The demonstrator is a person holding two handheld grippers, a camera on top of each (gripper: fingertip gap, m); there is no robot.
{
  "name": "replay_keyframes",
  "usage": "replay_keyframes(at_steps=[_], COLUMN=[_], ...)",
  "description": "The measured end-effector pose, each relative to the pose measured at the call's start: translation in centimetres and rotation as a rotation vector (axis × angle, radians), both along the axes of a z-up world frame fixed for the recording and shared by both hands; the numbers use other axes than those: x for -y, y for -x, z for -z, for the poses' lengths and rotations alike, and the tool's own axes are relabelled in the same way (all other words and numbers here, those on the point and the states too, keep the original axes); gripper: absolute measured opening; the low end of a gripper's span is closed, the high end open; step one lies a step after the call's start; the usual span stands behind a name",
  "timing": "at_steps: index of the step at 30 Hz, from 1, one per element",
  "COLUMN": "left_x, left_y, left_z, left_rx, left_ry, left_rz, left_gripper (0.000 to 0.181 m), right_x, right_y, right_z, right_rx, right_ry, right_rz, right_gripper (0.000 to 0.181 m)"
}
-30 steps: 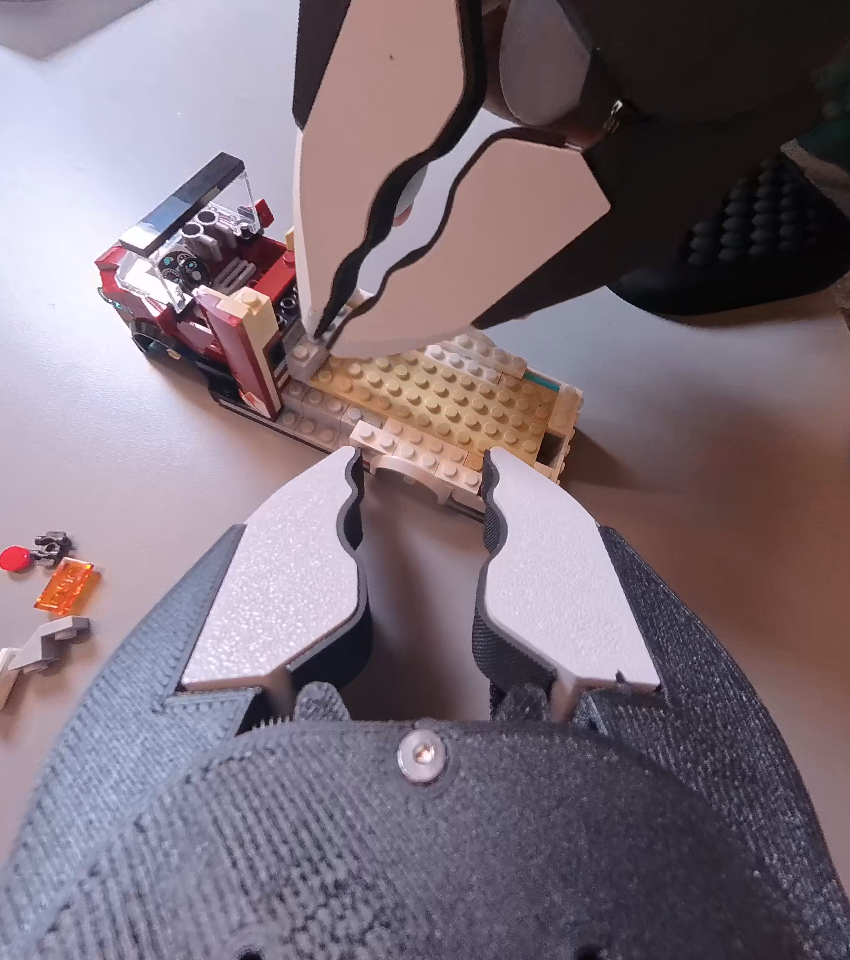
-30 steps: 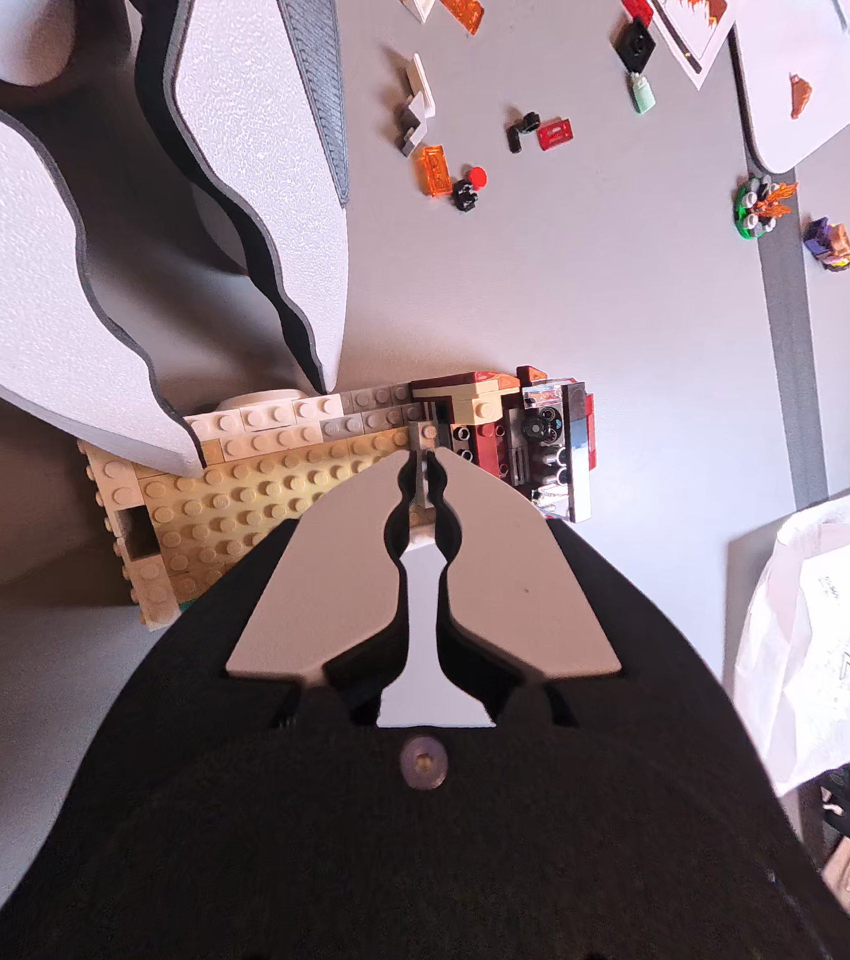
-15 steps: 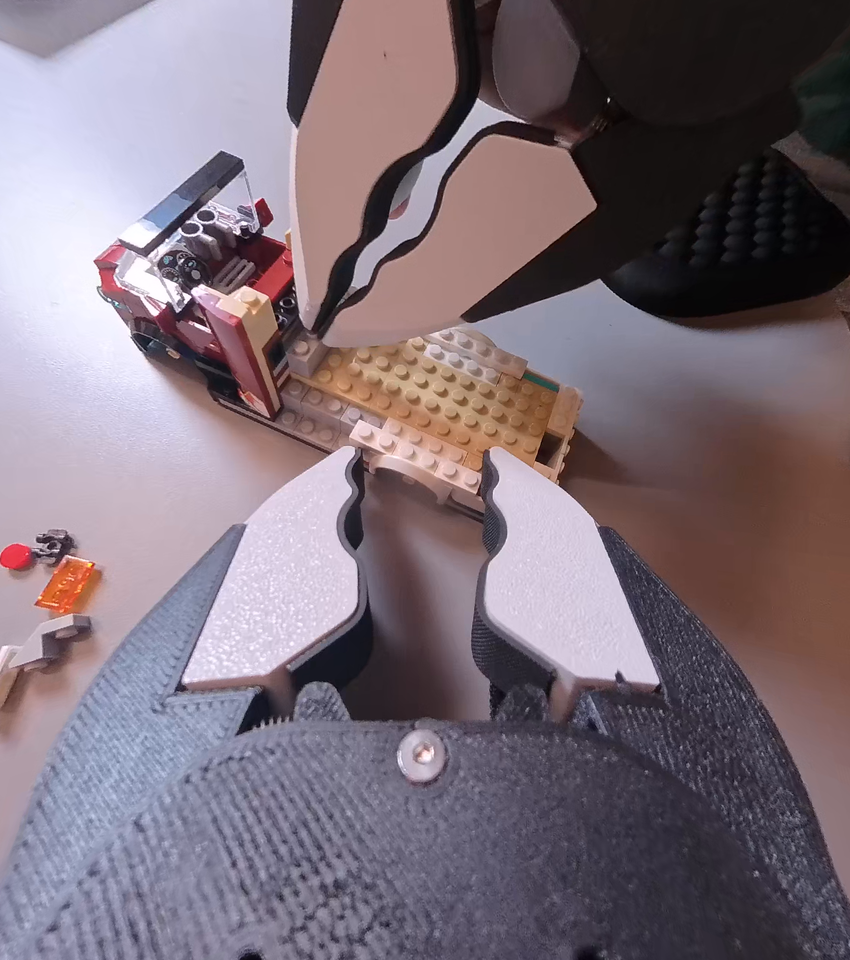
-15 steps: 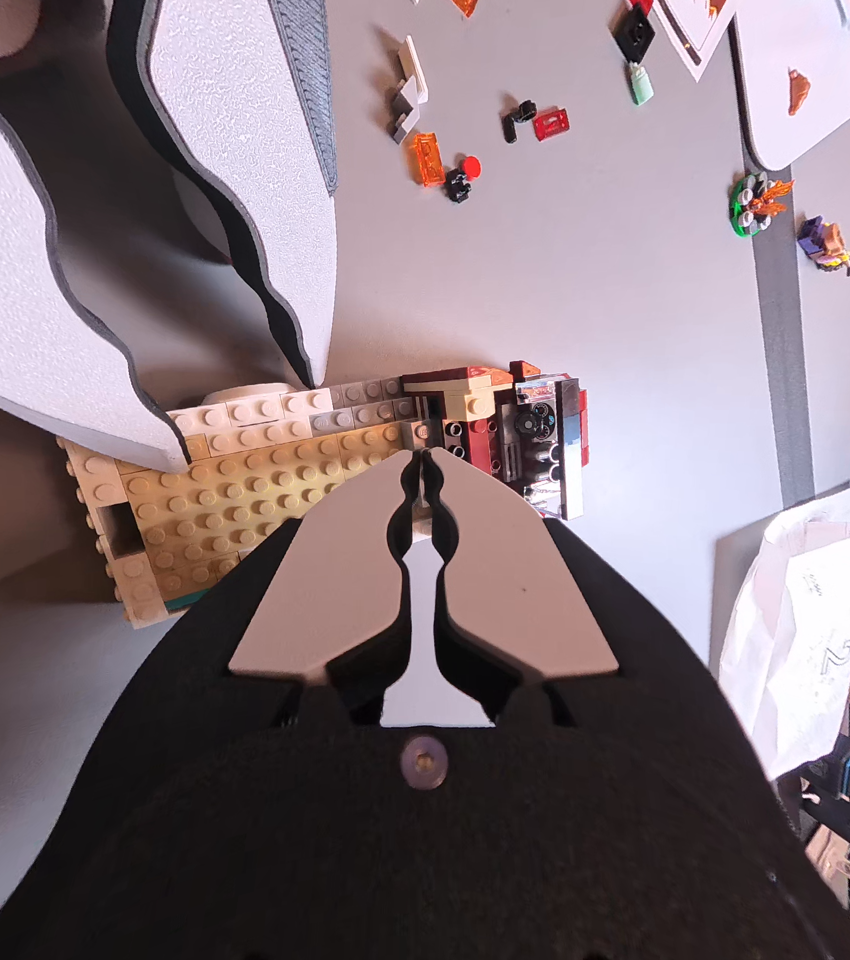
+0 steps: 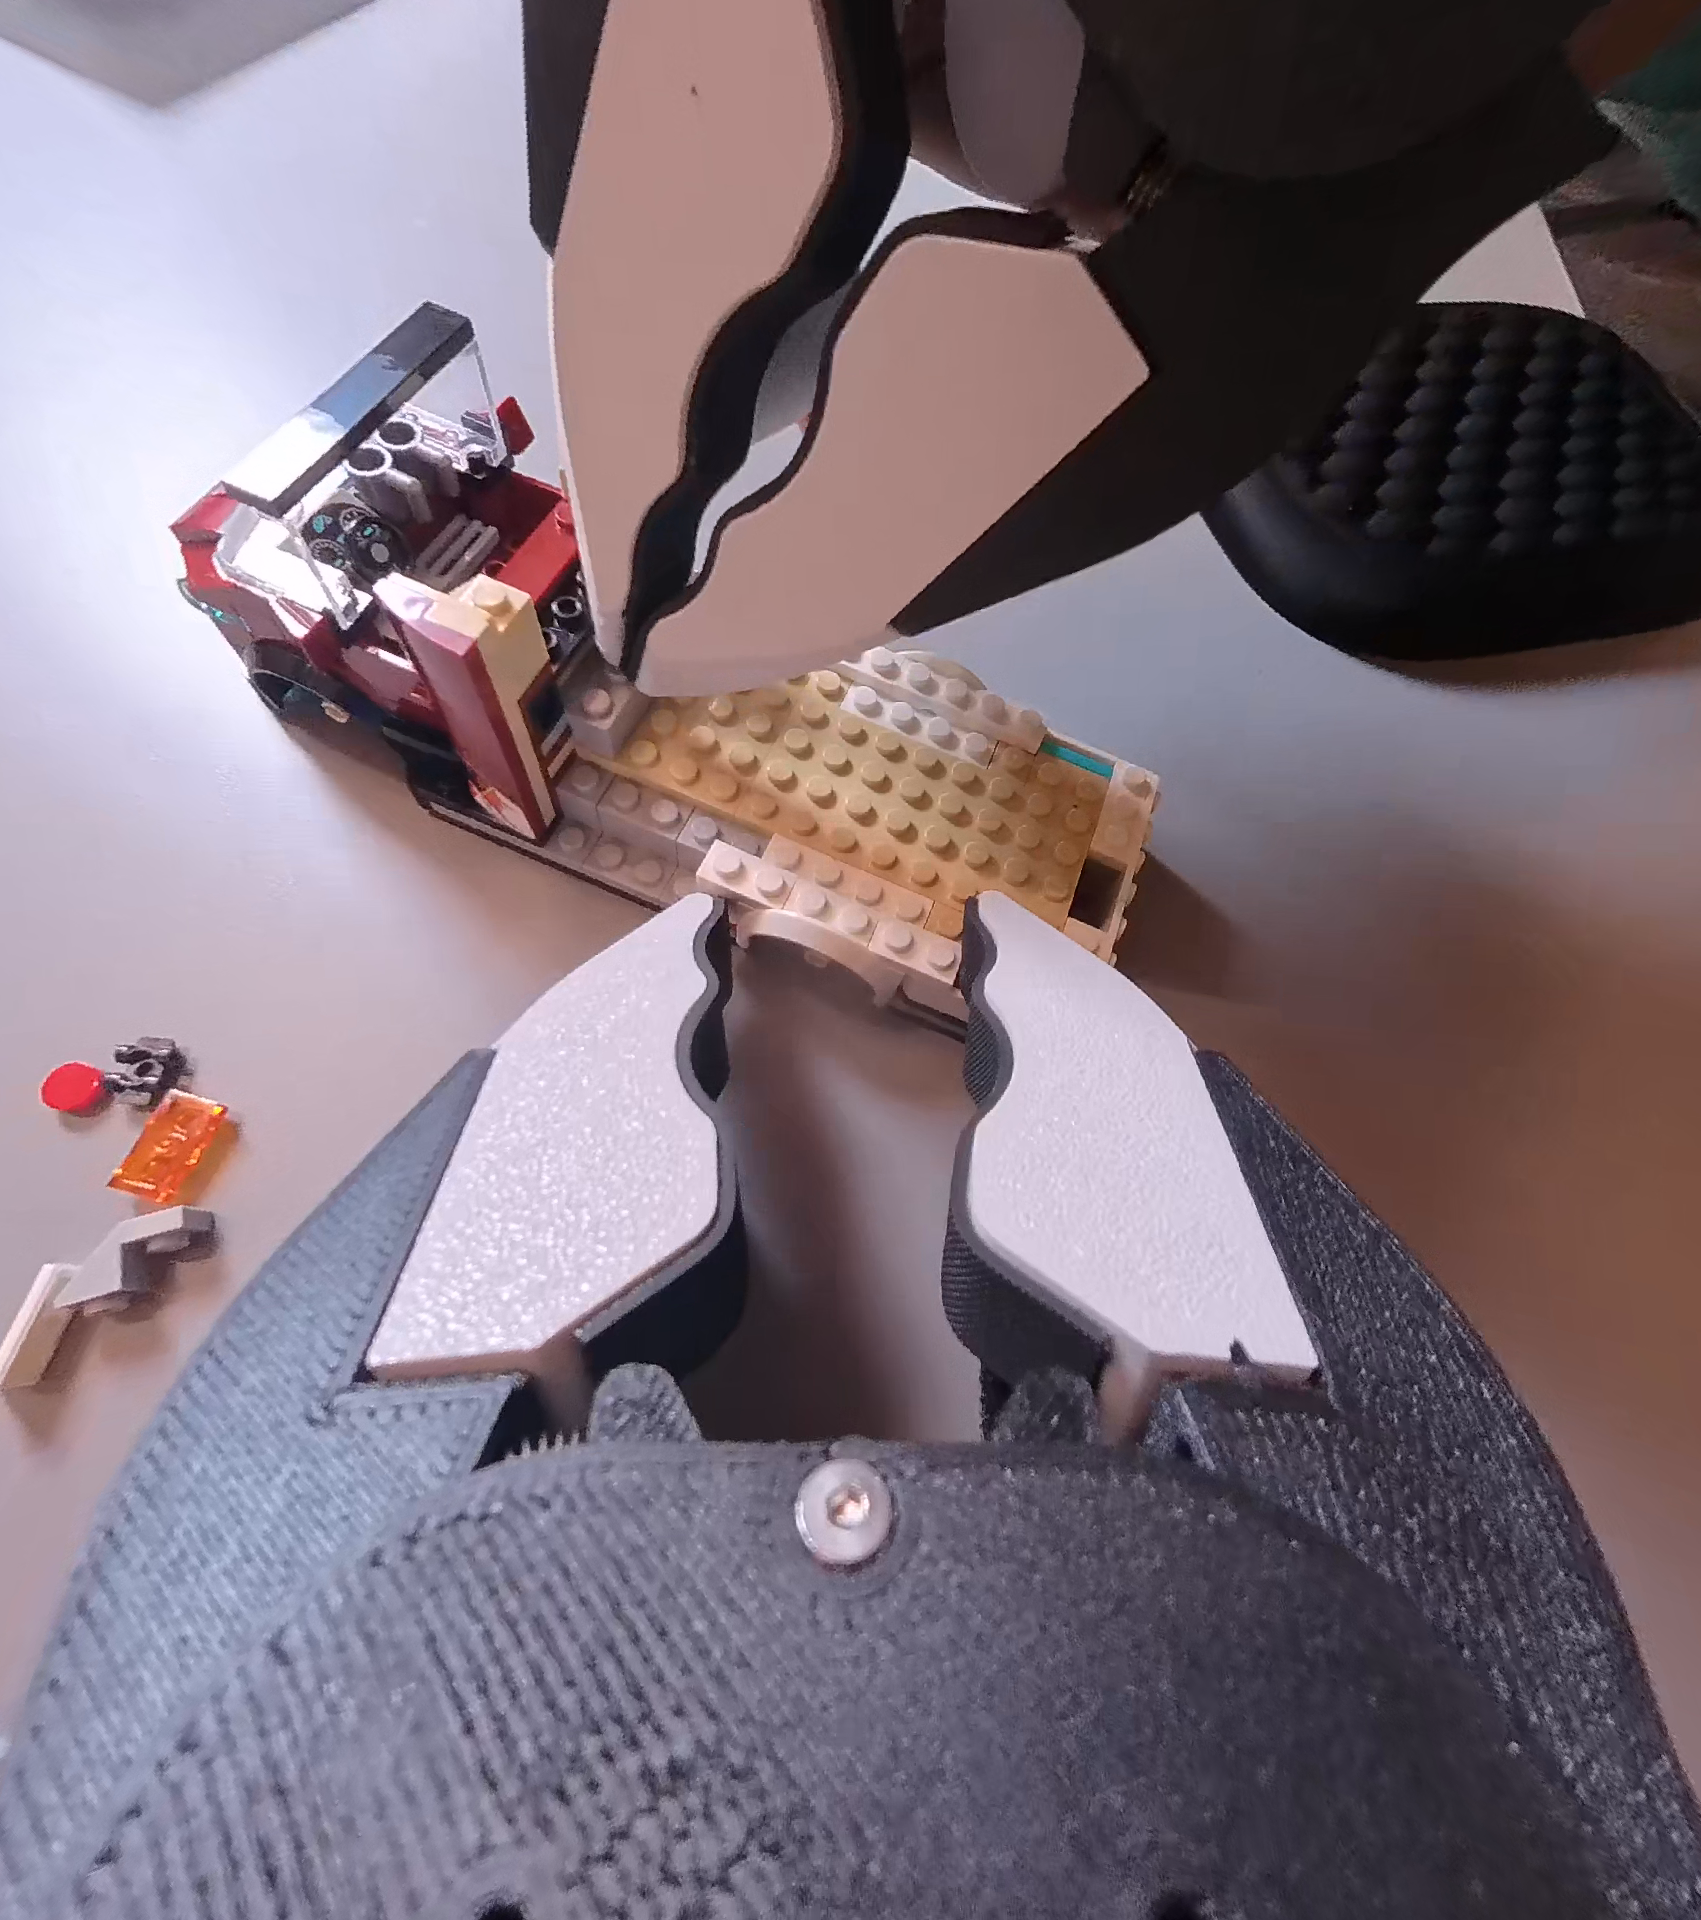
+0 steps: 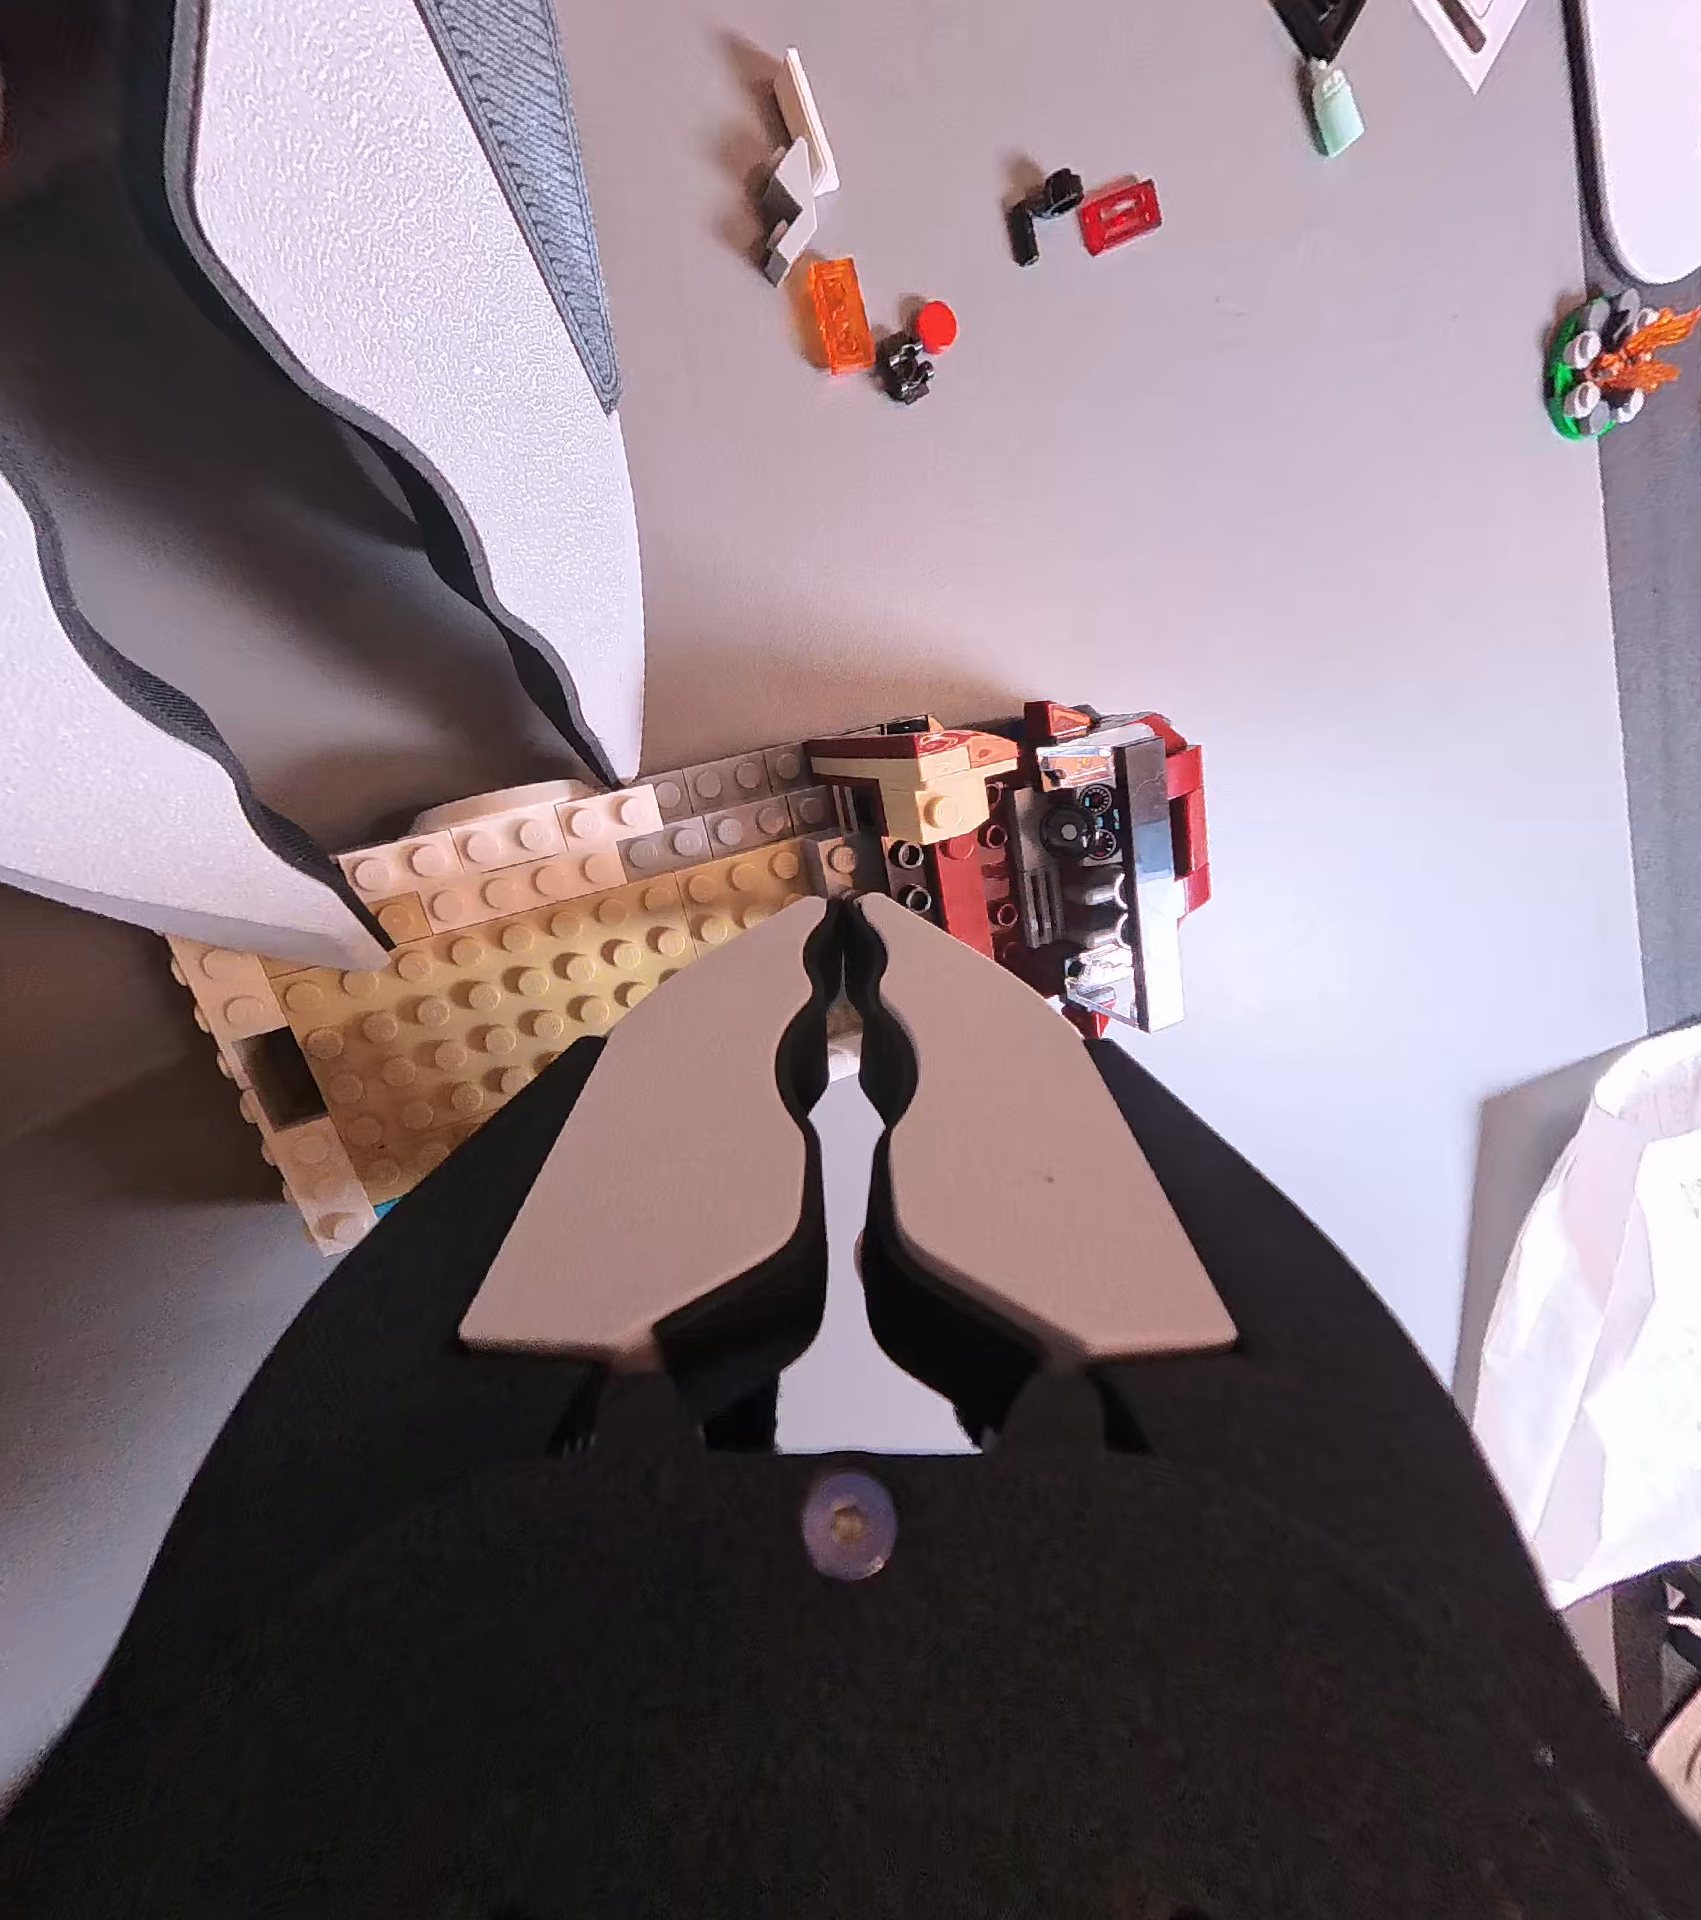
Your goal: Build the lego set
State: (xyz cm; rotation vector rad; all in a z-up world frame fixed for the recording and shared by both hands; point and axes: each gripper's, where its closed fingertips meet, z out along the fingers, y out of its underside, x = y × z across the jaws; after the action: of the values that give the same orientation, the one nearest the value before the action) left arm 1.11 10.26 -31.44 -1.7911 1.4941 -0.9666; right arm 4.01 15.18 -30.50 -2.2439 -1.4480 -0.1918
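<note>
A lego truck lies on the grey table, with a dark red cab (image 5: 389, 613) and a tan studded bed (image 5: 856, 790). It also shows in the right wrist view (image 6: 513, 966). A small grey brick (image 5: 607, 717) sits on the bed just behind the cab. My right gripper (image 5: 633, 675) comes down from above, shut, with its tips touching the top of that brick; the right wrist view shows it (image 6: 844, 912) closed with nothing between the fingers. My left gripper (image 5: 846, 935) is open, its tips on either side of the white wheel arch (image 5: 825, 940) on the truck's near side.
Loose pieces lie left of the truck: a red round stud (image 5: 72, 1088), an orange clear tile (image 5: 173, 1151), a grey bracket (image 5: 139, 1252). Farther off are a red tile (image 6: 1119, 215), a green plate with a flame (image 6: 1604, 364), a white paper bag (image 6: 1656, 1299), and a black chair (image 5: 1511, 478). Left tips to right tips: about 6 cm. The orange clear tile (image 5: 173, 1151) lies around 9 cm away from my left fingertips. My right wrist view (image 6: 834, 322) looks at it from another angle.
My right gripper's tips have closed fully; the grey brick they held now sits just beyond them on the bed. My left gripper has stayed open at the wheel arch.
</note>
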Motion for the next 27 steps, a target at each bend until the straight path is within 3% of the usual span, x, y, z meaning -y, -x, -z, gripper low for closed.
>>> replay_keyframes(at_steps=[14, 17, 19, 23, 27], left_x=[-0.5, -0.7, -0.7, -0.4, -0.2], left_y=[0.0, 0.3, 0.3, 0.4, 0.3], left_z=[0.0, 0.0, 0.0, 0.0, 0.0], left_rx=[0.001, 0.006, 0.005, 0.003, -0.001], left_ry=[0.011, 0.025, 0.014, -0.003, -0.004], left_rz=[-0.021, -0.031, -0.035, -0.023, -0.014], left_gripper=[0.043, 0.042, 0.046, 0.048, 0.047], right_x=[-0.5, -0.7, -0.4, 1.8, 3.6], right_y=[0.2, 0.2, 0.3, -0.9, -2.7], right_z=[0.0, -0.2, -1.8, -4.5, -3.3], right_rx=[-0.018, -0.096, -0.22, -0.451, -0.519], right_ry=[-0.005, -0.072, -0.14, -0.184, -0.189], right_rz=[-0.018, 0.017, 0.044, 0.131, 0.222], right_gripper=[0.0, 0.0, 0.0, 0.019, 0.019])
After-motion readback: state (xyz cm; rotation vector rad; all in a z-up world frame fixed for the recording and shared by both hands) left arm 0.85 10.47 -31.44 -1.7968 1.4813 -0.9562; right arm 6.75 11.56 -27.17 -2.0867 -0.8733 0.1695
